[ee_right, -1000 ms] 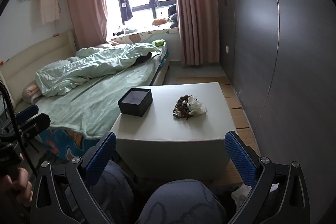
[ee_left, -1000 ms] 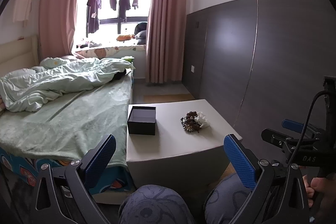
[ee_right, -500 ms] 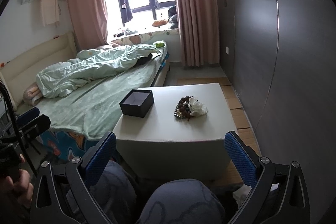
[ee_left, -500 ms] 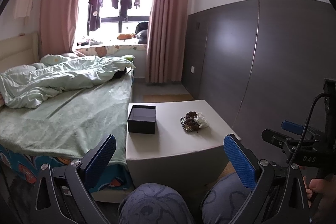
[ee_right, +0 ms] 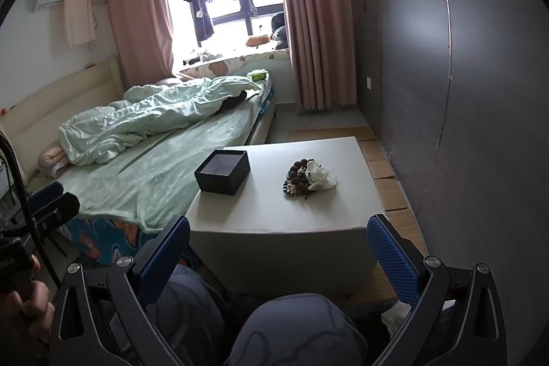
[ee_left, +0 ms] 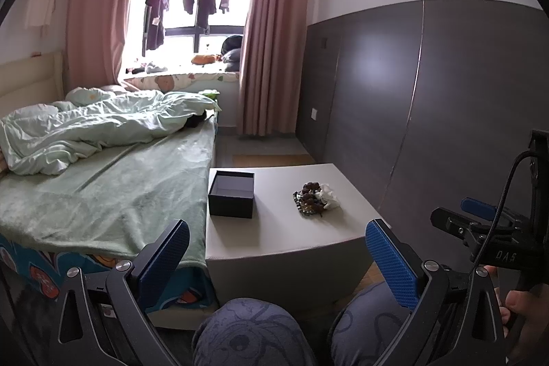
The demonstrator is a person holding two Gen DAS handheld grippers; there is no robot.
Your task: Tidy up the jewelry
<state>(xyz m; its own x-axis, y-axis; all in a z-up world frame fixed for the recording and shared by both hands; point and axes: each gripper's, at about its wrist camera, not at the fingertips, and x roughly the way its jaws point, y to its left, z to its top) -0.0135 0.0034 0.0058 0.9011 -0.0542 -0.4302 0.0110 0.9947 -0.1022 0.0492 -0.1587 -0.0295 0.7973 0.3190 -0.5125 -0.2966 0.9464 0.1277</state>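
A pile of dark beaded jewelry with a white piece beside it lies on a low grey table. An open, empty black box stands on the table's left side. The jewelry and the box also show in the right wrist view. My left gripper is open and empty, held well short of the table above my knees. My right gripper is also open and empty, at the same distance, and shows at the right edge of the left wrist view.
A bed with a green blanket adjoins the table's left edge. A dark panelled wall runs along the right. My knees are just below the grippers. Cardboard sheets lie on the floor right of the table.
Both grippers have tilted slightly upward, so the table and room sit a little lower in the views. Both stay open and empty.
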